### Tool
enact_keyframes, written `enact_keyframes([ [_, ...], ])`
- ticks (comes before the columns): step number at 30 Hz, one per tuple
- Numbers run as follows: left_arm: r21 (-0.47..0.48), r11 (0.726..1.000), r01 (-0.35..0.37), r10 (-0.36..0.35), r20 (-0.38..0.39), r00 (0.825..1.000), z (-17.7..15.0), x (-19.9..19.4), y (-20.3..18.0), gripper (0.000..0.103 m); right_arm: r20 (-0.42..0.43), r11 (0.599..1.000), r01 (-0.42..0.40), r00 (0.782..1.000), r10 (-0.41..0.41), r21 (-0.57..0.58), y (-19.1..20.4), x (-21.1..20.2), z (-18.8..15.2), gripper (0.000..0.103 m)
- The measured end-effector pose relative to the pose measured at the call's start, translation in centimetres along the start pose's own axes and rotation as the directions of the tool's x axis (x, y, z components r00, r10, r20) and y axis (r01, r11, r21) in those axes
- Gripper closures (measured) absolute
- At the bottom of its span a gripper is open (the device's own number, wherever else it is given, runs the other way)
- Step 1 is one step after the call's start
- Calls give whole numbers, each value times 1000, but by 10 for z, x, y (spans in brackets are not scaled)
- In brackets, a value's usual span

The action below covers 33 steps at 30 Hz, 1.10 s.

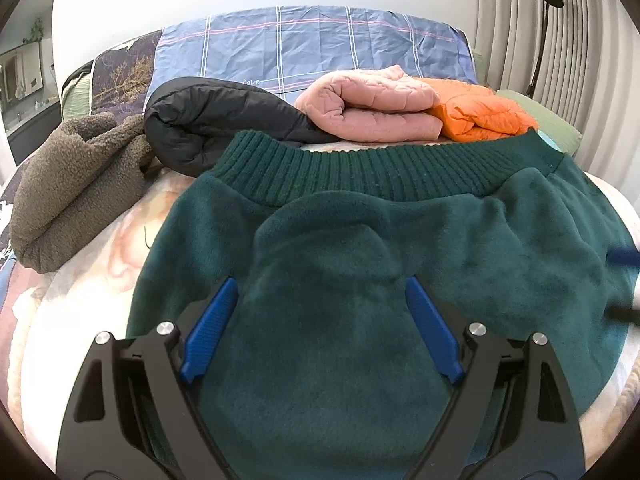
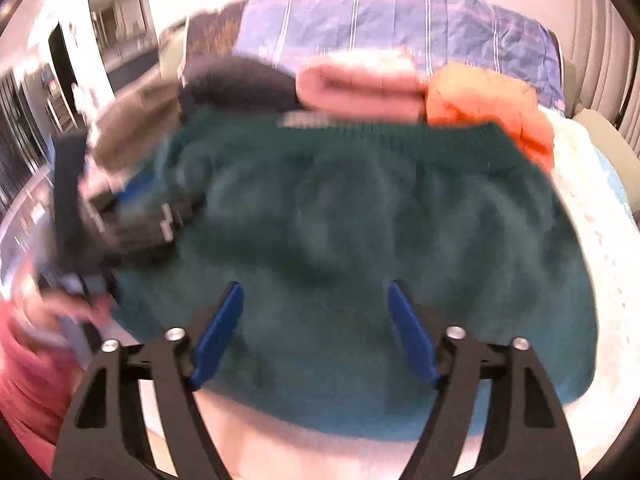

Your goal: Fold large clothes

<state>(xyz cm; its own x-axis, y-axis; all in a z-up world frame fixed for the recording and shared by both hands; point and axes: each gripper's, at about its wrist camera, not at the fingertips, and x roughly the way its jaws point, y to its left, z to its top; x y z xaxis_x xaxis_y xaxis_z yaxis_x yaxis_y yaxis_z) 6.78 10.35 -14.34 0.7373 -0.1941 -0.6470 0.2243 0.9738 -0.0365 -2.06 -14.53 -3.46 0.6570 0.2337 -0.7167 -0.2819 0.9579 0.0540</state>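
Your left gripper (image 1: 320,300) is spread wide above the dark green fleece sweater (image 1: 360,300), gripping nothing. Your right gripper (image 2: 316,304) is likewise spread, empty; that view is motion-blurred. The sweater lies flat on the pale patterned bed cover (image 1: 100,264), ribbed hem at the far edge. Beyond it, left to right: brown sherpa garment (image 1: 72,192), black puffer roll (image 1: 208,120), pink quilted fold (image 1: 372,104), orange quilted fold (image 1: 480,116). Blue plaid pillow (image 1: 312,40) sits farthest back, white wall behind.

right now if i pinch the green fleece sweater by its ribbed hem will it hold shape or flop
Probably flops: the green fleece sweater lies soft and rumpled on the bed. The ribbed hem looks thicker, so it likely gives a firmer pinch. The plush nap seems unlikely to slip.
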Motion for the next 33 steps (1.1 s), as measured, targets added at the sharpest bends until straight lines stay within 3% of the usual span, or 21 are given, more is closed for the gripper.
enact_keyframes([
  [2, -8, 1000, 6, -6, 0, 1000, 0, -2, 1, 16, 51, 1000, 23, 998, -22, -16, 0, 3, 20, 58],
  [5, -14, 1000, 19, -20, -8, 1000, 1, -6, 3, 16, 39, 999, -20, 999, 19, 25, -5, 26, 47, 77],
  [8, 3, 1000, 27, -27, -8, 1000, -1, -10, 3, 17, -34, 999, -3, 999, 4, 38, -10, 74, 65, 77],
  [10, 21, 999, 25, -24, -8, 1000, -3, -9, 2, 17, -154, 1000, 18, 988, -15, 17, -14, 130, 58, 78],
  [12, 34, 999, 23, -23, -10, 1000, -3, -7, 0, 17, -140, 999, -15, 990, 22, 47, -21, 141, 57, 78],
  [16, 33, 999, 37, -37, -12, 999, -3, -4, 0, 16, -125, 999, -22, 992, 28, 49, -22, 139, 56, 79],
  [20, 18, 999, 38, -38, -8, 999, -3, -7, 0, 16, -89, 1000, 26, 996, -25, 8, -12, 122, 56, 79],
  [22, 12, 999, 46, -46, -13, 999, -2, -14, 3, 16, -51, 999, 38, 998, -36, 25, -1, 92, 54, 78],
  [24, -17, 997, 76, -76, -2, 997, 0, -29, 12, 17, 1, 1000, -25, 1000, 25, 5, 8, 60, 44, 77],
  [26, -68, 994, 89, -86, 39, 996, 2, -48, 30, 17, 27, 999, 6, 1000, -5, -39, 16, 43, 27, 75],
  [28, -131, 987, 90, -82, 67, 994, 1, -59, 54, 17, -94, 1000, -1, 996, -1, -17, 11, 65, 7, 74],
  [29, -152, 985, 87, -78, 63, 995, 1, -58, 61, 17, -112, 1000, -12, 994, 11, -13, 6, 77, -4, 73],
  [31, -193, 980, 51, -55, -11, 998, -6, -40, 78, 16, -72, 998, -7, 997, 2, -62, 8, 79, -7, 73],
  [33, -235, 969, 76, -98, -84, 992, -21, -16, 87, 14, -114, 999, -38, 993, 40, 12, 1, 76, 4, 73],
])
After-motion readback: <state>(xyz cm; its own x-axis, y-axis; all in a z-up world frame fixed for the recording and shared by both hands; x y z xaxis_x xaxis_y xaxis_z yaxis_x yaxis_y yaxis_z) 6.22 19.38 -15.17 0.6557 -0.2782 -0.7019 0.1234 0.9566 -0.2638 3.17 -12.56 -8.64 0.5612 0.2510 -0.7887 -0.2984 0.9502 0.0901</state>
